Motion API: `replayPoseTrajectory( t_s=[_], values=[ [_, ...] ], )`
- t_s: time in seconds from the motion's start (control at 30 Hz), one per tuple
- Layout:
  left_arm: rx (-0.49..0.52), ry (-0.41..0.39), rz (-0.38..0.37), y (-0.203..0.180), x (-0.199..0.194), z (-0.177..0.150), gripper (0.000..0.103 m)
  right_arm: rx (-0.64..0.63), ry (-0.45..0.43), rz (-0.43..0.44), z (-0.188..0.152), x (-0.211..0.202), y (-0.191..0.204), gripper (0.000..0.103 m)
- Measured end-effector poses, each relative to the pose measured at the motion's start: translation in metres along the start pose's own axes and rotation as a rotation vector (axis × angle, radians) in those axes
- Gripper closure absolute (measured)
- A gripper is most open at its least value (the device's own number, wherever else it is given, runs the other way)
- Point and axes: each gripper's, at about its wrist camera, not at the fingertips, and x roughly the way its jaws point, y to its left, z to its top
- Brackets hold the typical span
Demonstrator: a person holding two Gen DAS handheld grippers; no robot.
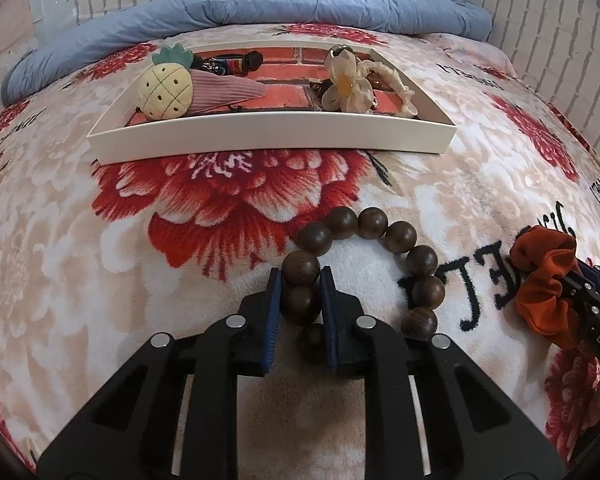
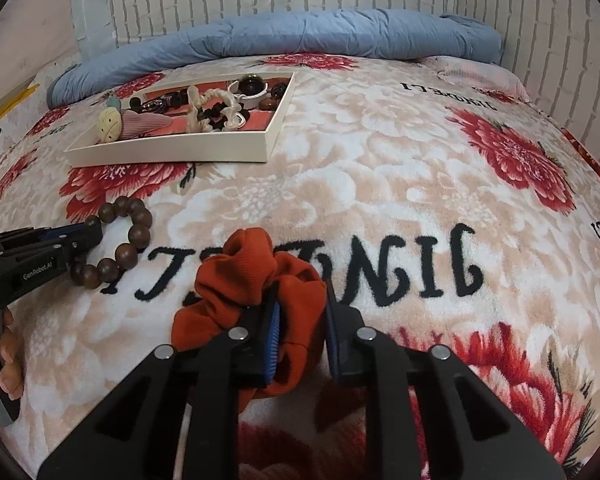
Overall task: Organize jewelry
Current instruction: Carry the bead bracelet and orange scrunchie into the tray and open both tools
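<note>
We read "GenRobot.AI" on the left gripper (image 2: 86,240) in the right wrist view, "DAS" on the right gripper (image 2: 300,300) in the left. The left pinches a dark brown wooden bead bracelet (image 1: 380,232); the right clamps a rust-orange fabric scrunchie (image 2: 256,280). Both lie on the floral fleece blanket (image 2: 380,168), near the shallow white cardboard tray (image 1: 272,132) of hair accessories.

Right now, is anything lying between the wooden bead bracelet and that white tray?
Nothing: in the left wrist view only bare floral blanket separates the bead bracelet from the white tray.
</note>
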Motion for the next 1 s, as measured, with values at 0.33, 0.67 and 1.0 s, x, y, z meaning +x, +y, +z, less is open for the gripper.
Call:
replayPoseTrajectory(
  t_s=[0.33,0.67,1.0],
  values=[
    [0.032,-0.068,-0.020,-0.002,-0.023,-0.001,0.085,0.000,-0.025,-0.017,0.001,-0.006,0.000,0.084],
    [0.062,-0.152,-0.059,-0.003,-0.055,0.011,0.085,0.010,-0.088,-0.022,0.022,-0.021,0.003,0.085],
    [0.085,-0.224,-0.068,0.008,-0.076,0.037,0.085,-0.013,-0.176,-0.011,0.069,-0.031,0.021,0.086]
  ],
)
